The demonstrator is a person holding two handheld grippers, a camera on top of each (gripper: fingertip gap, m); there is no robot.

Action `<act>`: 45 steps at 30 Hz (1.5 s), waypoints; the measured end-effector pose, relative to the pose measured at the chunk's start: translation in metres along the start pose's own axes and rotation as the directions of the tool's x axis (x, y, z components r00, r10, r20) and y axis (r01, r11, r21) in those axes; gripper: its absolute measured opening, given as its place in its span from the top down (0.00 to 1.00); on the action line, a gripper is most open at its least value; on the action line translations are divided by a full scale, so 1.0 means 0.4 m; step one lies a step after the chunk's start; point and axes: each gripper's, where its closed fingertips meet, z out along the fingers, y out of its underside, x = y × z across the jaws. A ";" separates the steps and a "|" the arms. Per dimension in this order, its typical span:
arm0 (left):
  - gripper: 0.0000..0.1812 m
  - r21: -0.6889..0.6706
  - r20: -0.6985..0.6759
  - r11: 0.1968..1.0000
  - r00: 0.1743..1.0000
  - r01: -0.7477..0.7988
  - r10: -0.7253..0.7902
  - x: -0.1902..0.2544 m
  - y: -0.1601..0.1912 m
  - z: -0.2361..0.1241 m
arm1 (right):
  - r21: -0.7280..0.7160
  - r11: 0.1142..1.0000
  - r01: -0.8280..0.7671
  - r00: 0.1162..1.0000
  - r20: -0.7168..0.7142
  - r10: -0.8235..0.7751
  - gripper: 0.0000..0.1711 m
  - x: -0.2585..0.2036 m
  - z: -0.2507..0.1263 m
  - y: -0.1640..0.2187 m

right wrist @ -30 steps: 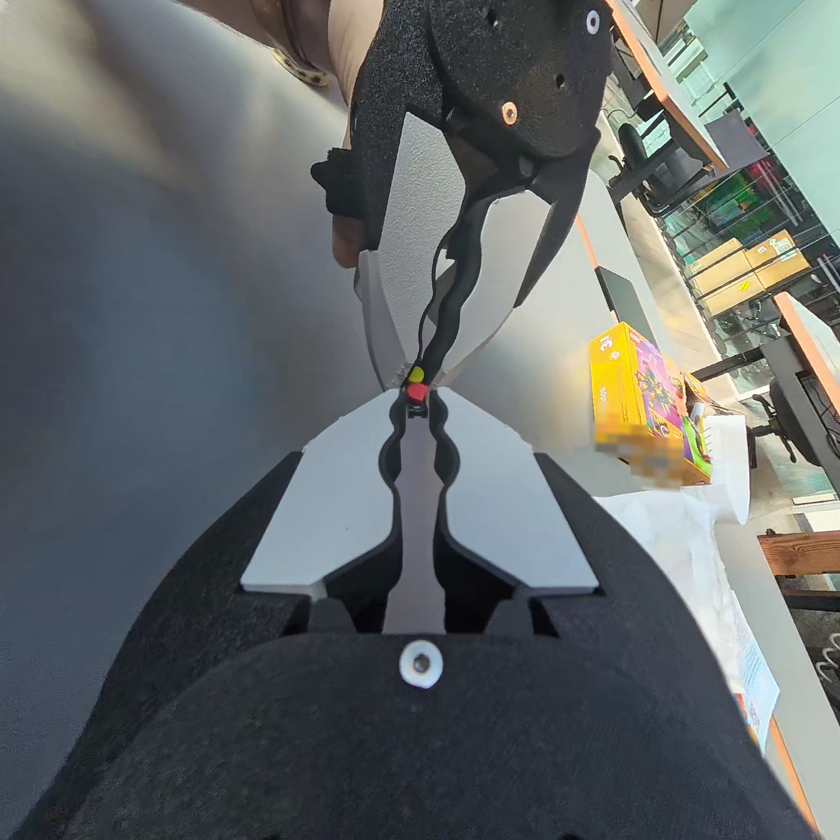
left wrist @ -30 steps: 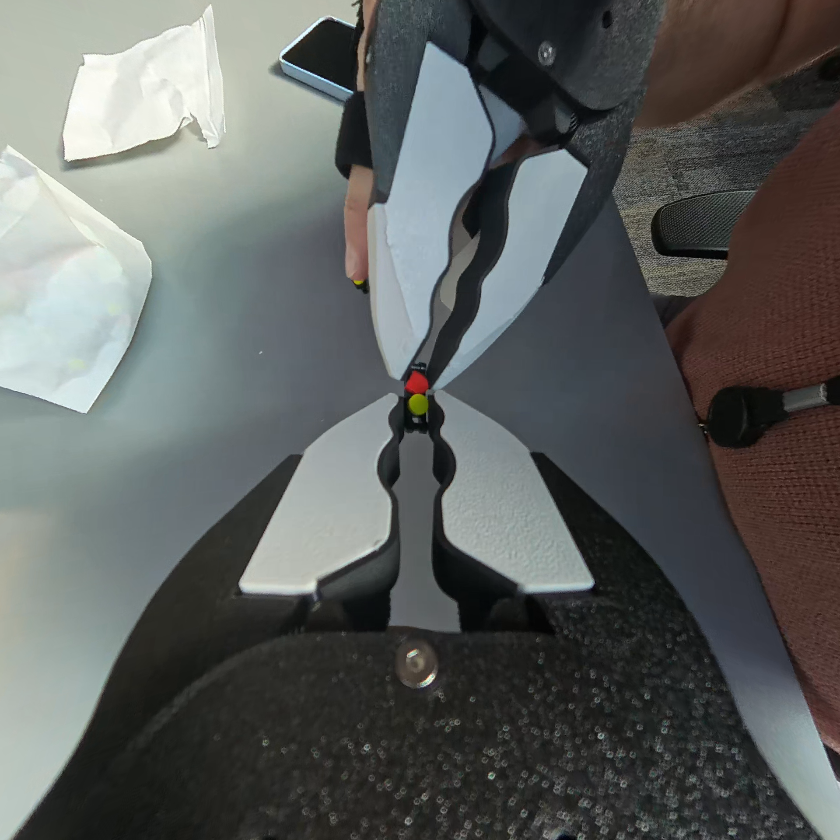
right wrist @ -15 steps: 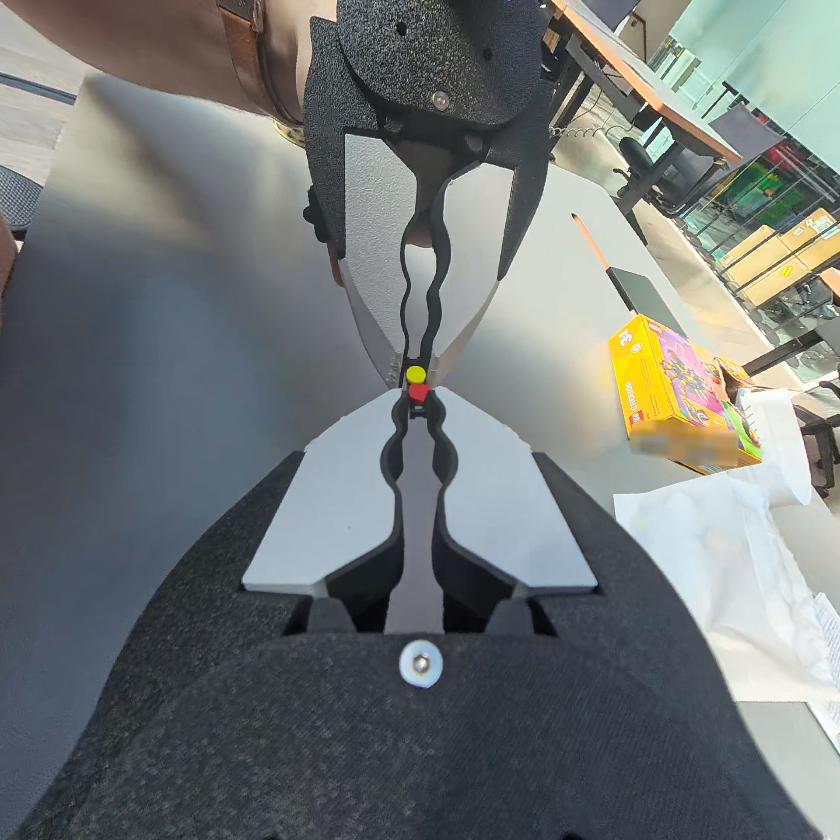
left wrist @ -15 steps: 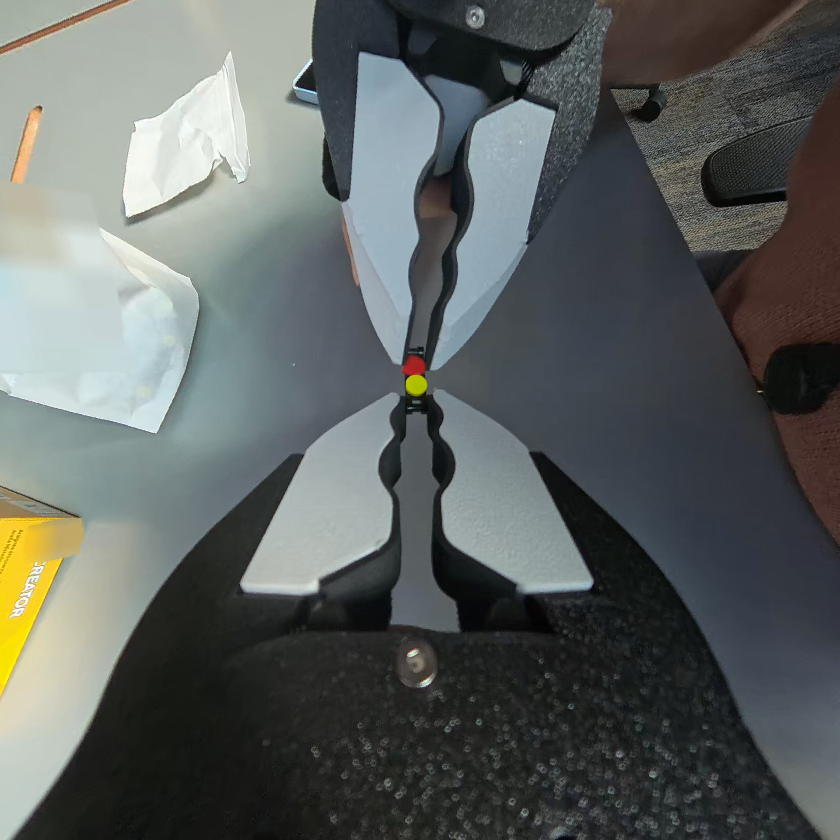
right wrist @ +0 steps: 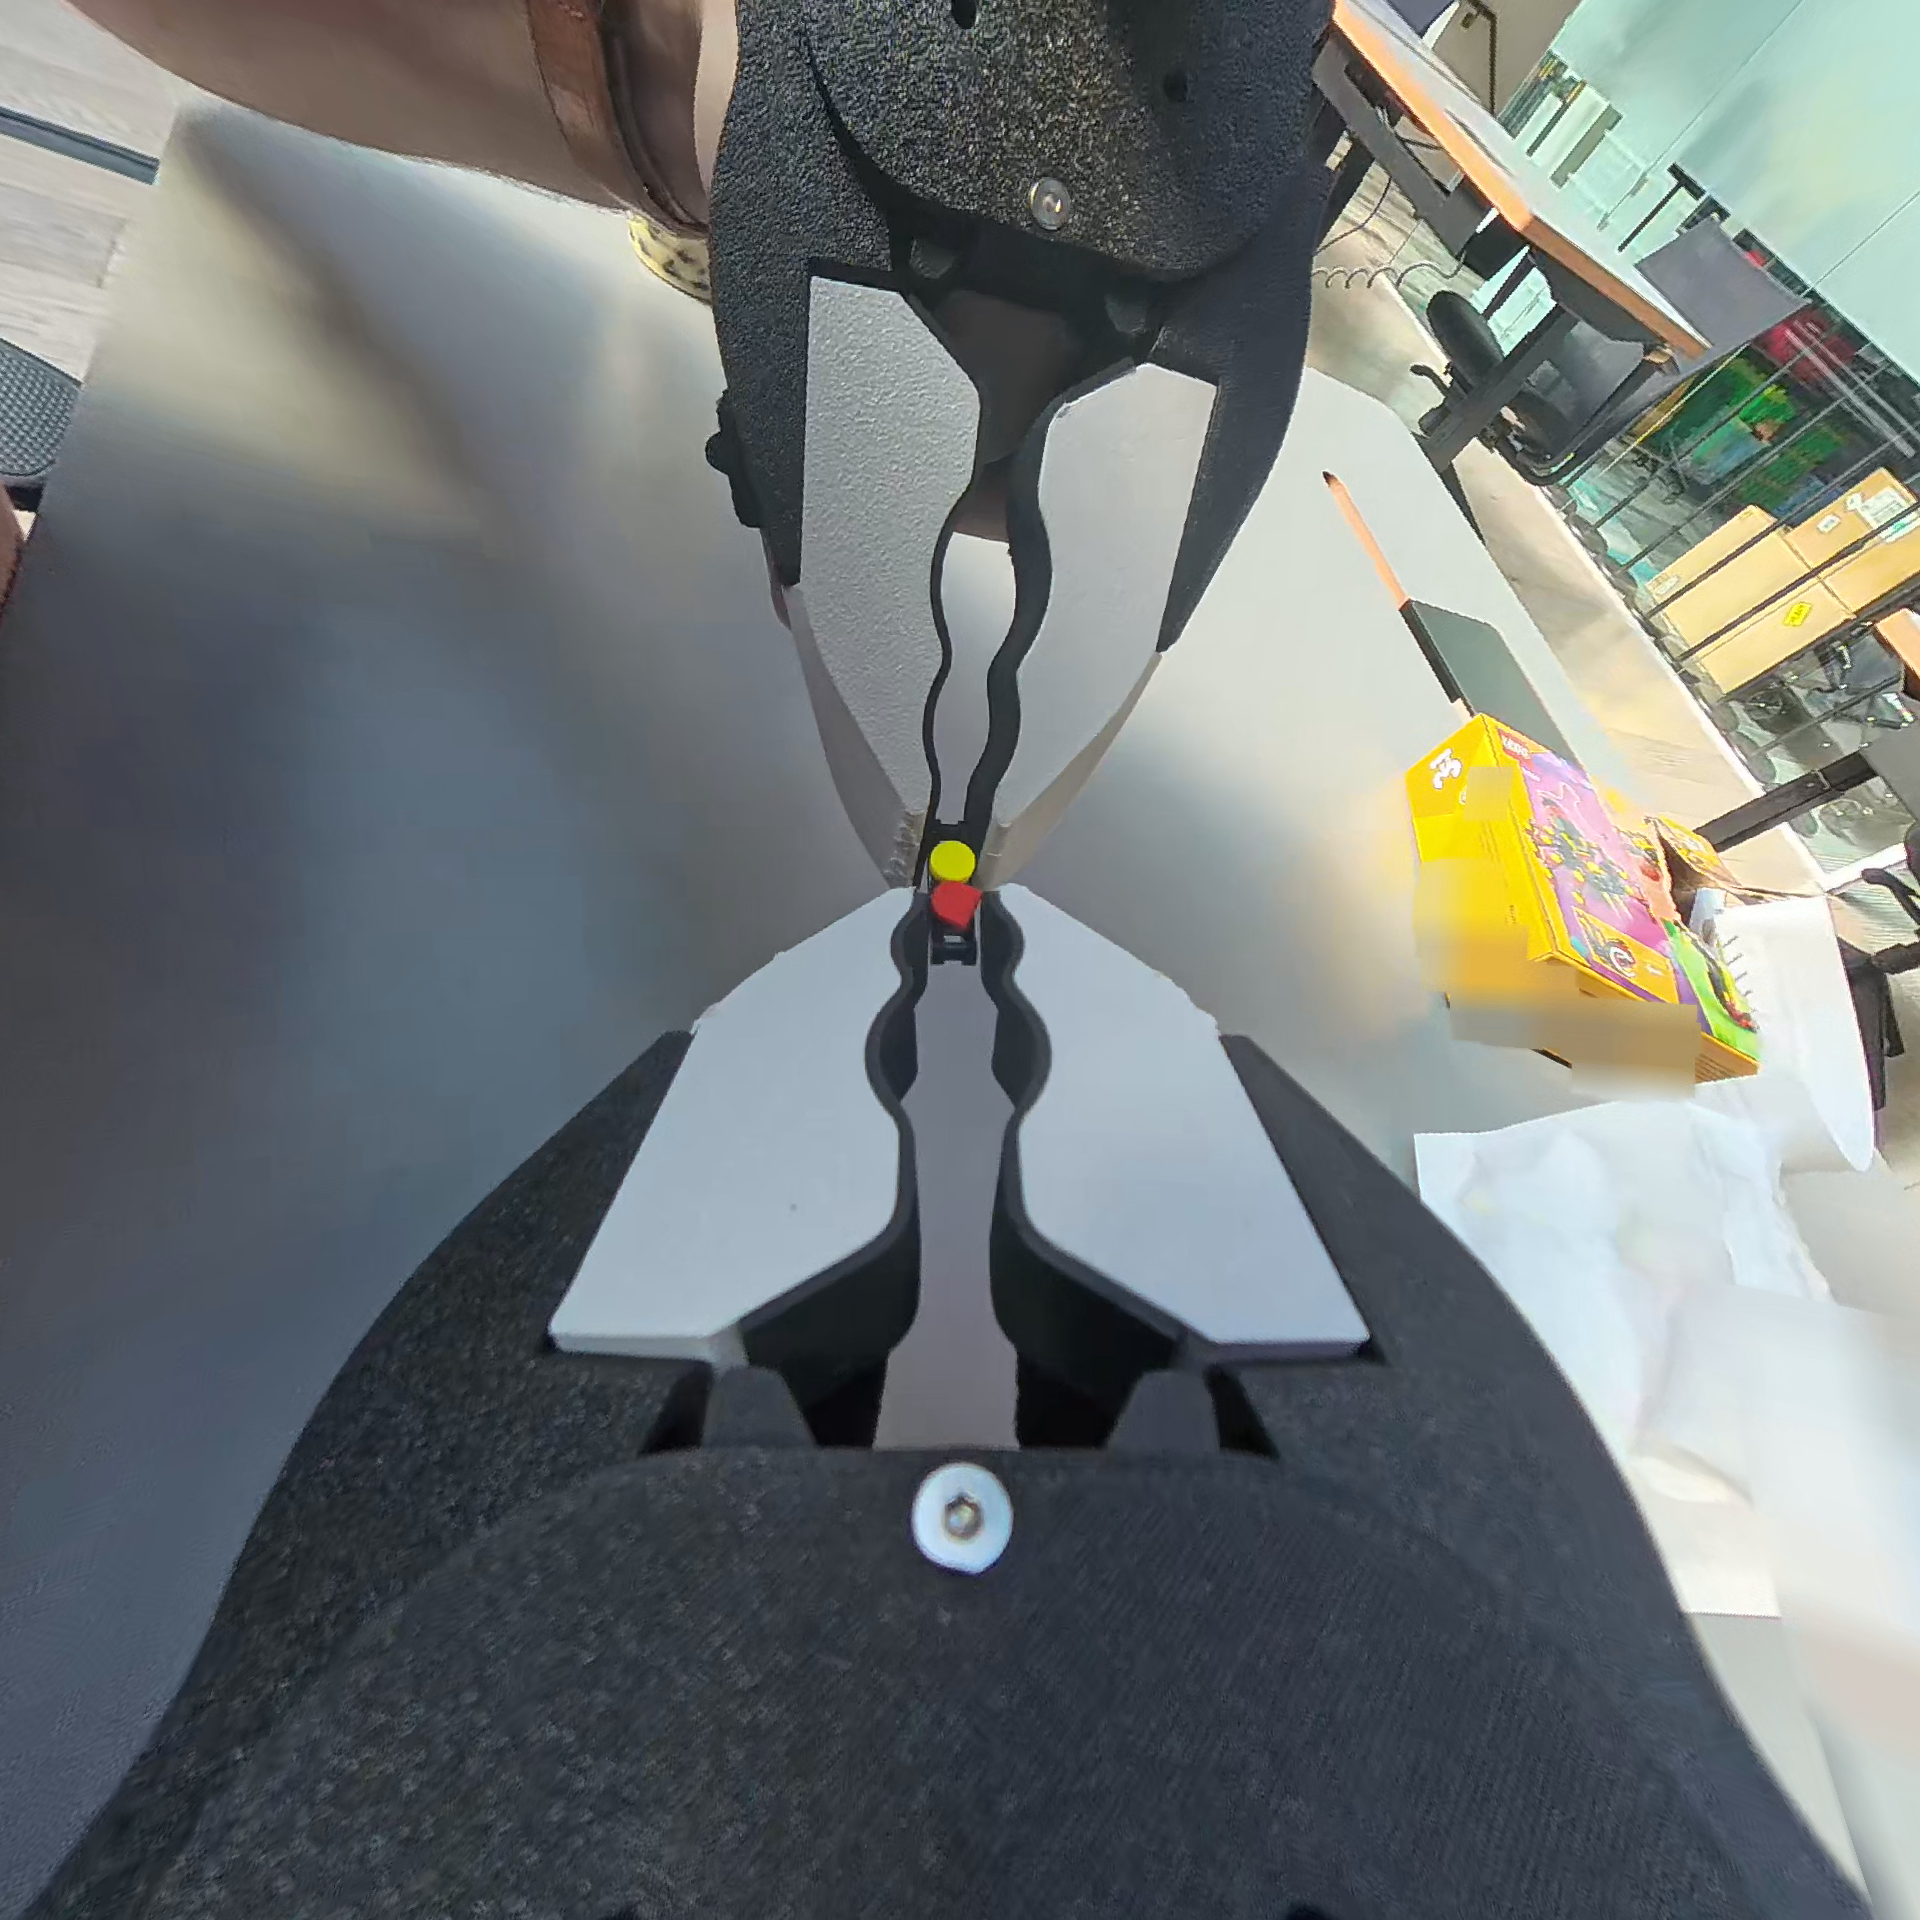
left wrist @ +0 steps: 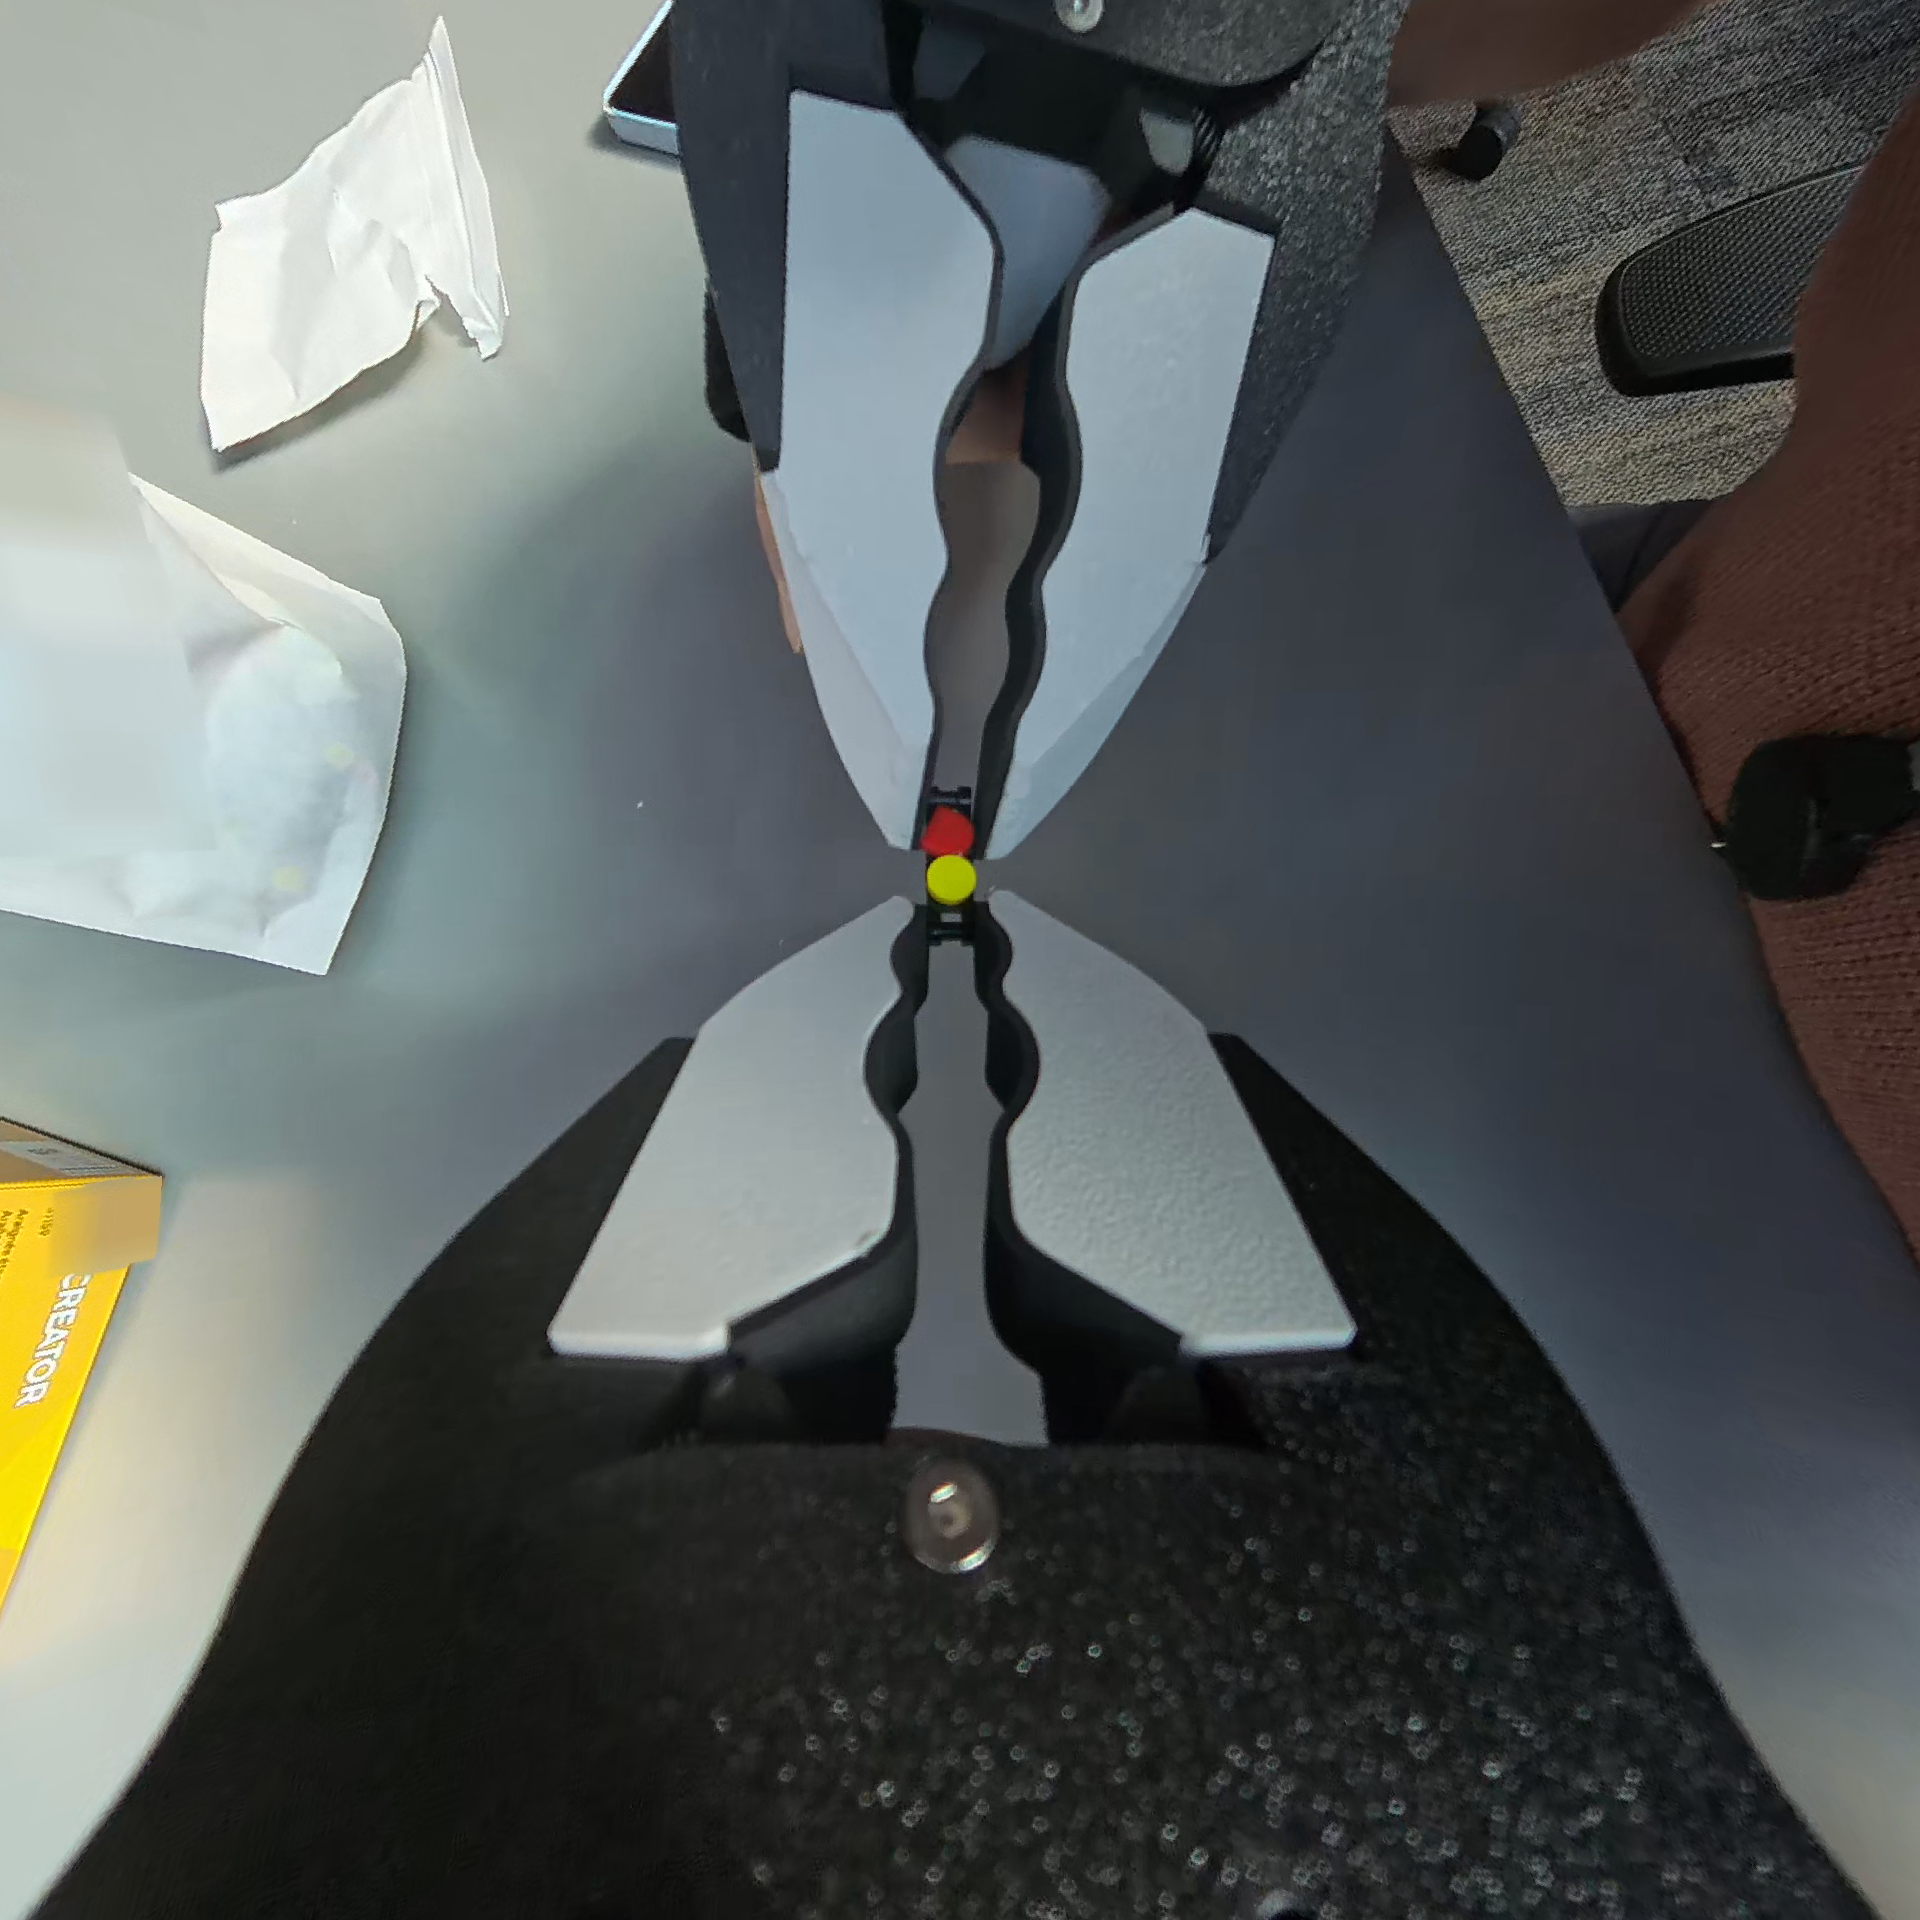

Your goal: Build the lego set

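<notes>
Tools meet tip to tip above the grey table, almost mirror images of each other. The left tool is clamped on a small black lego piece topped by a round yellow stud, its pale fingers drawn close together at the tips. Facing it, the right tool is clamped the same way on a black piece carrying a red stud. Yellow and red sit touching, one right against the other, held clear of the table in the narrow place where all four fingertips converge. Whether the two pieces are actually locked together I cannot tell from here.

Off to the left tool's side lie a crumpled white paper scrap and a larger white paper bag, with the corner of a yellow box nearer the table's edge. A phone lies flat beyond the right tool, mostly hidden by it. In the right wrist view the yellow box stands near more white paper, well apart from the tools. A wrist with a brown strap shows behind the left tool.
</notes>
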 end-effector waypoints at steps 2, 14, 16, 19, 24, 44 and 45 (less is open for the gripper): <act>0.96 -0.008 -0.001 1.000 1.000 -0.002 0.002 0.002 0.002 0.001 | -0.002 1.000 -0.004 1.000 0.003 0.004 0.95 -0.001 0.002 0.001; 0.96 0.004 -0.060 0.998 0.996 0.065 -0.065 0.021 0.019 0.026 | -0.018 0.985 0.173 0.985 -0.017 -0.173 0.96 -0.024 0.006 0.005; 0.96 -0.008 -0.060 0.998 0.996 0.068 -0.068 0.019 0.024 0.036 | -0.025 0.978 0.209 0.978 -0.015 -0.209 0.96 -0.025 0.007 0.013; 0.96 -0.033 -0.055 0.998 0.997 0.054 -0.056 0.013 0.033 0.052 | -0.019 0.975 0.220 0.975 -0.008 -0.220 0.96 -0.024 0.010 0.029; 0.96 -0.060 -0.025 0.997 0.998 0.052 -0.053 -0.011 0.050 0.089 | 0.058 0.973 0.225 0.974 -0.006 -0.225 0.96 -0.035 0.031 0.008; 0.96 0.021 0.128 0.991 0.983 0.133 -0.134 -0.099 0.066 0.056 | -0.365 0.886 -0.287 0.953 -0.199 0.227 0.88 0.548 -0.067 0.280; 0.96 0.024 0.133 0.991 0.982 0.133 -0.135 -0.101 0.068 0.055 | -0.373 0.881 -0.291 0.954 -0.186 0.237 0.87 0.543 -0.065 0.284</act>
